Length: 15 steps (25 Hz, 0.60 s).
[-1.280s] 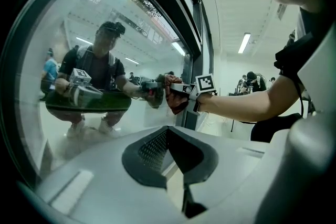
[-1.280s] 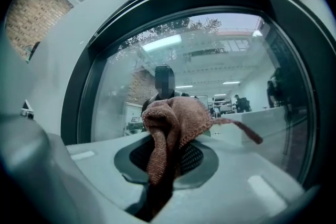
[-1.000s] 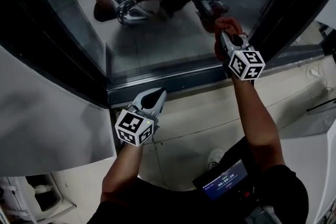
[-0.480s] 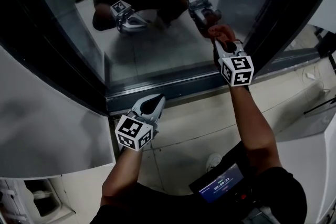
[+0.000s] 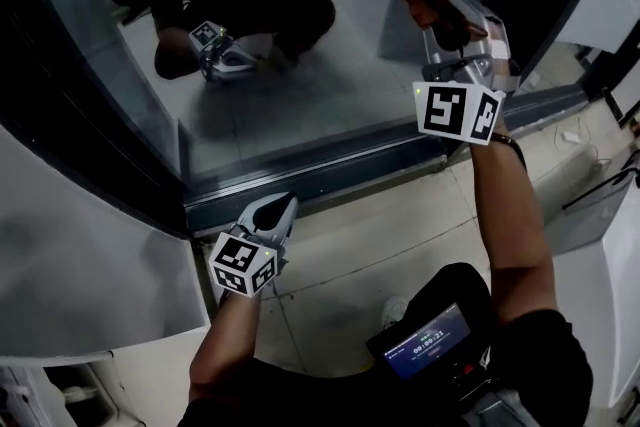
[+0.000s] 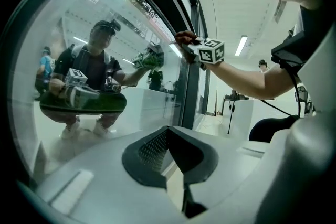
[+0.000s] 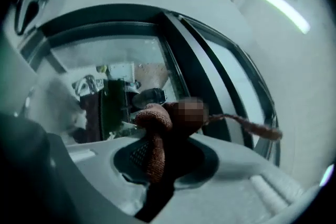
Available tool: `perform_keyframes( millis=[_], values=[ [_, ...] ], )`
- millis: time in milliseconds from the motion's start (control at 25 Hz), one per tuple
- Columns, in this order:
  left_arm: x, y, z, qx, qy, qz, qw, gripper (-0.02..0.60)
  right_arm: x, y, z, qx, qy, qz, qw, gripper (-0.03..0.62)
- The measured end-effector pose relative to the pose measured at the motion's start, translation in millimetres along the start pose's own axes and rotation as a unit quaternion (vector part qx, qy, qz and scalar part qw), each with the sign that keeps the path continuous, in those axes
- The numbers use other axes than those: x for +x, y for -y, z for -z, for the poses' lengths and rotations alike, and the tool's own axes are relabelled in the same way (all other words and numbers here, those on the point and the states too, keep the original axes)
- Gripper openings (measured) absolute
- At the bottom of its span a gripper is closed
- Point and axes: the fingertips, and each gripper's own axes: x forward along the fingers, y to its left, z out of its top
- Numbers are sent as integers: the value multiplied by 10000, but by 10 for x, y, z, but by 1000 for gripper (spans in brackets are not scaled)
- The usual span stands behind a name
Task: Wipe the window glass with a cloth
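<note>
Cloth (image 7: 153, 119): rust-brown, soft, limp, clamped in right hand-held gripper (image 7: 160, 139), held high at window glass (image 5: 300, 85). Probably light and floppy; best gripped by a bunched fold. Left hand-held gripper (image 6: 169, 132) closed on nothing, low near frame (image 5: 320, 170).

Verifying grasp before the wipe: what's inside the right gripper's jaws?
A reddish-brown cloth, bunched up and clamped in the right gripper; a thin tail of it trails off to the right. How deep it sits between the jaws is covered by the cloth itself.
</note>
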Motion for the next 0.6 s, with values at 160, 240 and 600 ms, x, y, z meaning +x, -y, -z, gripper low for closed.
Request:
perform_keyframes(
  millis=[160,240,600],
  values=[
    [49,35,-44,7,40,16,10000,17,284,551,-67,-868,123,490,9949,44],
    [50,39,-77,28,65,5,10000,17,402,702,-76,-943,144,632,9934,44],
    [-61,23,-167,60,148,-71,9998,17,667,257,116,-1279,-73,158,9916,44]
  ],
)
